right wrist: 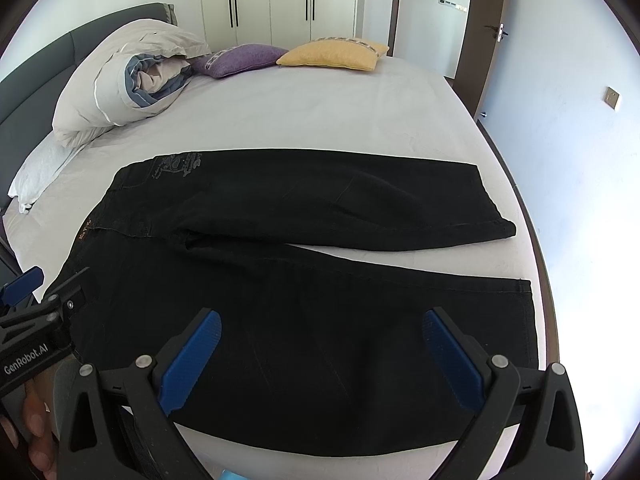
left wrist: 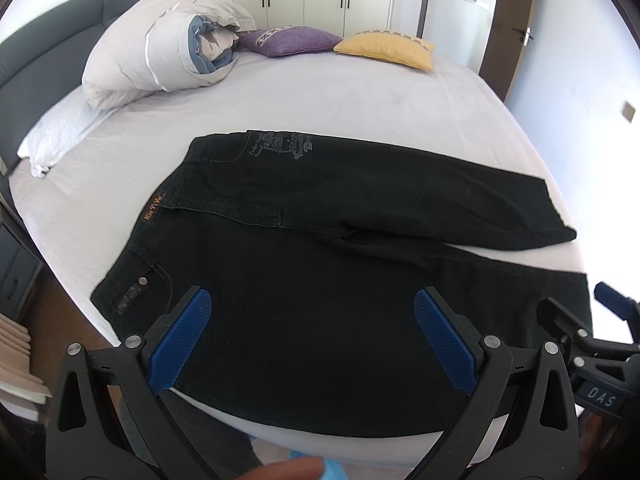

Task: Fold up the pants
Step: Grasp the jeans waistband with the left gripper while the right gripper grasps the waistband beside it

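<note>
Black pants (left wrist: 320, 240) lie flat on the white bed (left wrist: 320, 96), waistband to the left, both legs spread to the right with a gap between them; they also show in the right wrist view (right wrist: 304, 280). My left gripper (left wrist: 313, 300) is open and empty, hovering above the near leg close to the waistband. My right gripper (right wrist: 322, 320) is open and empty above the near leg, farther toward the hem. The right gripper shows at the left wrist view's right edge (left wrist: 600, 320), the left gripper at the right wrist view's left edge (right wrist: 28, 300).
A rolled duvet (left wrist: 160, 40), a purple cushion (left wrist: 288, 40) and a yellow cushion (left wrist: 388, 48) lie at the bed's far side. A dark headboard (left wrist: 36, 64) is on the left. Wardrobe doors and a brown door stand behind. The bed's near edge (left wrist: 360, 448) is just below the grippers.
</note>
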`<action>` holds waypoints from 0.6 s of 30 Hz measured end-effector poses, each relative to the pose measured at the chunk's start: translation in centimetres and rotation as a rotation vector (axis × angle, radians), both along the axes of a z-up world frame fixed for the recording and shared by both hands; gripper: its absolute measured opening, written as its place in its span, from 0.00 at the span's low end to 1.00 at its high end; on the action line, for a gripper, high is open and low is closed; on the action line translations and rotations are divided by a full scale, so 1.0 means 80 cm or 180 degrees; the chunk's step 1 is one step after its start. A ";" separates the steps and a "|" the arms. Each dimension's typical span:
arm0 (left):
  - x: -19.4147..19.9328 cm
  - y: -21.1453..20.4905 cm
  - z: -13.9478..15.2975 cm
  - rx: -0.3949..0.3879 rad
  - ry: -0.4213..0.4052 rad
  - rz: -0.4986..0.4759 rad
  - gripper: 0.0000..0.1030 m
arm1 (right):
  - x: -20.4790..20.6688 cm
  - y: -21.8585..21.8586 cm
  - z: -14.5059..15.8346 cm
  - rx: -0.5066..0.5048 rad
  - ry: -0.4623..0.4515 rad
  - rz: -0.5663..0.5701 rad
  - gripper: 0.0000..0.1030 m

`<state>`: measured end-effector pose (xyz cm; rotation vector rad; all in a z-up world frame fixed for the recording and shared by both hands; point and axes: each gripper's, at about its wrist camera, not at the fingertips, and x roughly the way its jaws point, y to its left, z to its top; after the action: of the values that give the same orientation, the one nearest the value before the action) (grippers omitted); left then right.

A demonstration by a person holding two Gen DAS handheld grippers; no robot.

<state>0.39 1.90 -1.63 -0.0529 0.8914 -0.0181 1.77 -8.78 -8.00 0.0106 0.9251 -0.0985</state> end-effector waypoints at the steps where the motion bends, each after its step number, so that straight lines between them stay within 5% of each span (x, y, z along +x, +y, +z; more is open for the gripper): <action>1: 0.003 0.006 -0.002 -0.0121 0.0011 0.0019 1.00 | 0.002 -0.001 -0.001 -0.0003 0.0002 0.0022 1.00; 8: 0.040 0.026 -0.011 -0.0702 0.0153 -0.0131 1.00 | 0.041 -0.012 0.015 0.0153 -0.0146 0.0310 1.00; 9: 0.044 0.030 -0.008 -0.0734 -0.0007 -0.0096 1.00 | 0.050 -0.014 0.020 0.0208 -0.0199 0.0402 1.00; 11: 0.047 0.034 0.000 -0.0592 -0.0217 -0.0031 1.00 | 0.071 -0.019 0.028 0.0337 -0.0272 0.0573 1.00; 13: 0.064 0.039 -0.002 -0.0359 -0.0162 0.0123 1.00 | 0.092 -0.025 0.033 0.0398 -0.0328 0.0662 1.00; 16: 0.107 0.078 -0.025 -0.0606 0.0278 0.0519 1.00 | 0.140 -0.040 0.041 0.0495 -0.0420 0.0765 1.00; 18: 0.130 0.096 -0.026 -0.0533 0.0136 0.0566 1.00 | 0.168 -0.046 0.041 0.0543 -0.0425 0.0780 1.00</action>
<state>10.83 9.58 -3.71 -0.2895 0.9238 0.0745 15.19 -12.49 -4.75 0.0609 0.7927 0.2065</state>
